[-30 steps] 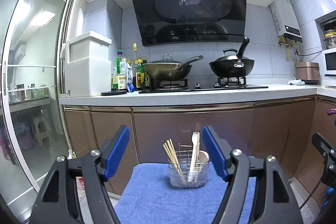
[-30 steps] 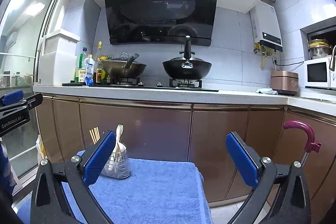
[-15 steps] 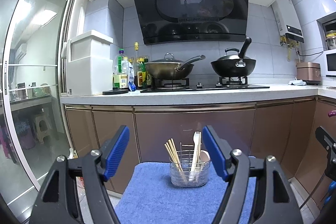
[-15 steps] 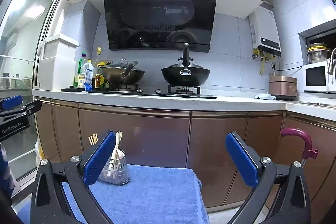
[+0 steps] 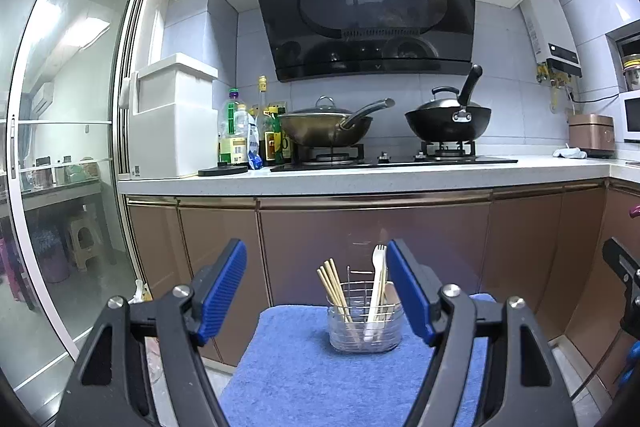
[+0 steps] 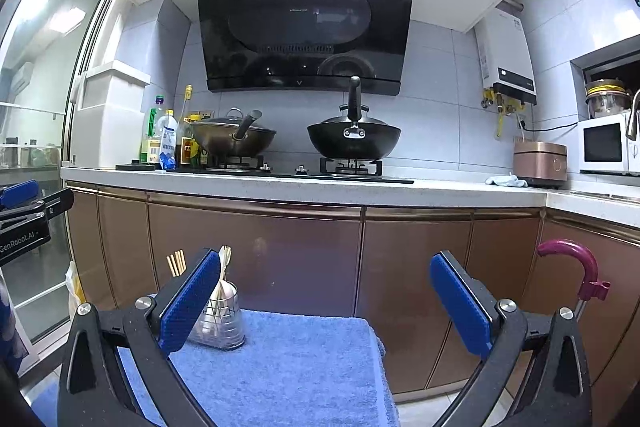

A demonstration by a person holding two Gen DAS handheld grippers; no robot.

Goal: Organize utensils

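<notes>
The holder (image 5: 365, 323) is a clear round cup with a wire rack inside. It stands on the fuzzy blue towel (image 5: 304, 379), at about 1 o'clock from the towel's middle in the left view. Thin wooden chopsticks (image 5: 334, 289) lean left in it; a pale plastic fork (image 5: 376, 283) stands upright. It looks a bit nearer than a second ago (only a little). The left gripper (image 5: 316, 293) and the right gripper (image 6: 324, 301) both hang spread wide, holding nothing, with ridged blue pads (image 5: 406, 293). Shiny brown cabinets (image 5: 360, 231) stand behind.
</notes>
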